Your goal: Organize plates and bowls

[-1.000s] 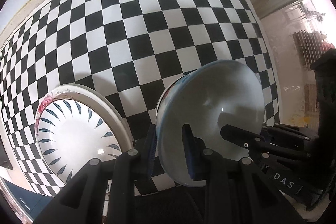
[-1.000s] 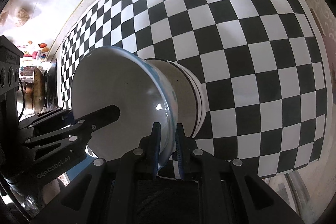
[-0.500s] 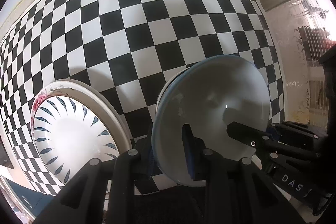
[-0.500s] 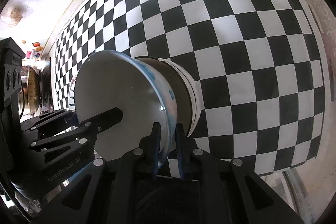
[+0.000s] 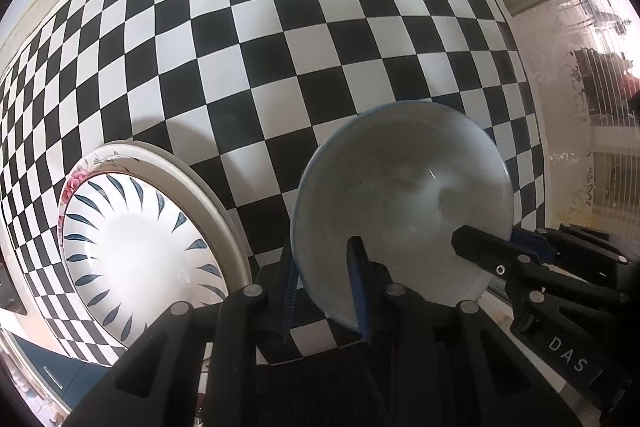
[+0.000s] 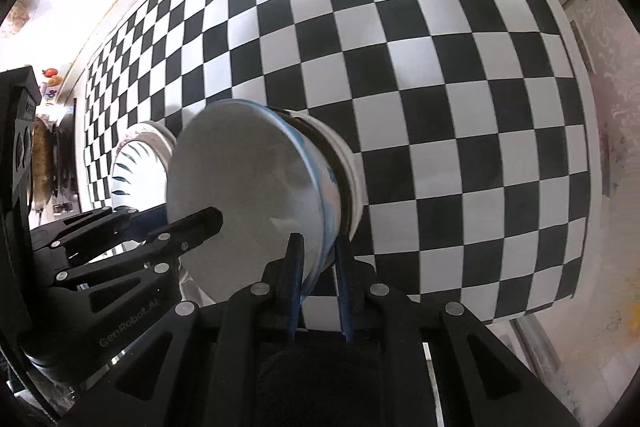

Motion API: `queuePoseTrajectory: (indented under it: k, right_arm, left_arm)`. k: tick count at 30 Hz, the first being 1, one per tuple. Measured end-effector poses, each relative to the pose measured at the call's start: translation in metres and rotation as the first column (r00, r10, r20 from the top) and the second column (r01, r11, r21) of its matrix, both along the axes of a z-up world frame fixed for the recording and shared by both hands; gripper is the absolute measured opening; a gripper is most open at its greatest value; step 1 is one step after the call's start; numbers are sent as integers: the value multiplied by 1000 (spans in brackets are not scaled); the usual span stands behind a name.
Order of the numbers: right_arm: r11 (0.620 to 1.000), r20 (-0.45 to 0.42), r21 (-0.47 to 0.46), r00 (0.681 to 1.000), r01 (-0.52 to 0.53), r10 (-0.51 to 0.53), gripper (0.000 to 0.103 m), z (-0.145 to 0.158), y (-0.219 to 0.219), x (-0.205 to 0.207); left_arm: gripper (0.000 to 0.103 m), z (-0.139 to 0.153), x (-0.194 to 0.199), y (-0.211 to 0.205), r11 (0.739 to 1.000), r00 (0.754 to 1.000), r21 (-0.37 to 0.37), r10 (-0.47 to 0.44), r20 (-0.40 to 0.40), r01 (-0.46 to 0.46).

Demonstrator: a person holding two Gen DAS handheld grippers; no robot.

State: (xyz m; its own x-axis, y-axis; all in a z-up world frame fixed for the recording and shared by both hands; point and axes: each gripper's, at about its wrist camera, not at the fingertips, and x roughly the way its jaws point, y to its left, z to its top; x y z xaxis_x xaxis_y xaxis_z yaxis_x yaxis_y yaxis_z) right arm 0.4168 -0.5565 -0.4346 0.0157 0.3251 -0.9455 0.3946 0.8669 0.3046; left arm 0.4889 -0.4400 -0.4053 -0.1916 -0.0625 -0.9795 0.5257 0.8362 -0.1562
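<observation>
Closest to the lens, the left gripper (image 5: 324, 269) is clamped on the near rim of a white bowl with a blue edge (image 5: 400, 203), one pad inside the bowl and one outside. The right gripper (image 6: 318, 257) is clamped on the opposite rim of the same bowl (image 6: 244, 187). A second ago a gap showed between this bowl and the white bowl with a dark band (image 6: 344, 167) beneath it; now it sits lower, nested in that one, whose rim the left wrist view no longer shows. Just left of the pair lies a stack of plates, the top one painted with blue leaves (image 5: 136, 251) and a pink-flowered rim under it, unmoved. All rest on a black-and-white checkered cloth (image 5: 280, 39) that runs back to a pale wall.
</observation>
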Motion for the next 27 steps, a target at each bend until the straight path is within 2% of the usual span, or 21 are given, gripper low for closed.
queuePoseTrajectory:
  k: [8,13,18,19,20,21,22,24,27]
  right_arm:
    - [1000,4,3,1000,11,-11,17,-1,-3,-2]
    - [1000,-7,-3,1000,13,-13,17,-3,-5,-4]
    - [1000,-4,-16,1000,6,-6,20,-1,-5,-7]
    - [1000,1,-21,1000,9,-9,30,2,-6,-8]
    - [1000,7,-27,1000,9,-9,52,5,-6,-9]
    - [999,15,-45,1000,3,-2,67,10,-6,-9]
    - [998,23,-63,1000,-1,2,93,16,-7,-9]
    - [992,57,-125,998,-6,14,96,34,-7,-12]
    - [984,95,-175,995,6,11,96,60,-11,-15]
  left_arm:
    - [22,2,-3,-1,1000,999,26,-4,38,3]
    - [23,13,-3,3,998,995,60,12,96,-18]
    - [23,26,-2,9,998,992,51,21,124,-28]
    - [23,30,-1,11,998,992,46,28,124,-34]
    - [24,33,0,12,999,992,35,35,123,-40]
    - [35,37,1,15,999,991,26,43,129,-47]
    - [41,42,1,16,999,988,18,48,144,-51]
    - [68,51,0,17,998,984,19,48,171,-52]
    - [81,67,1,21,998,978,9,55,203,-58]
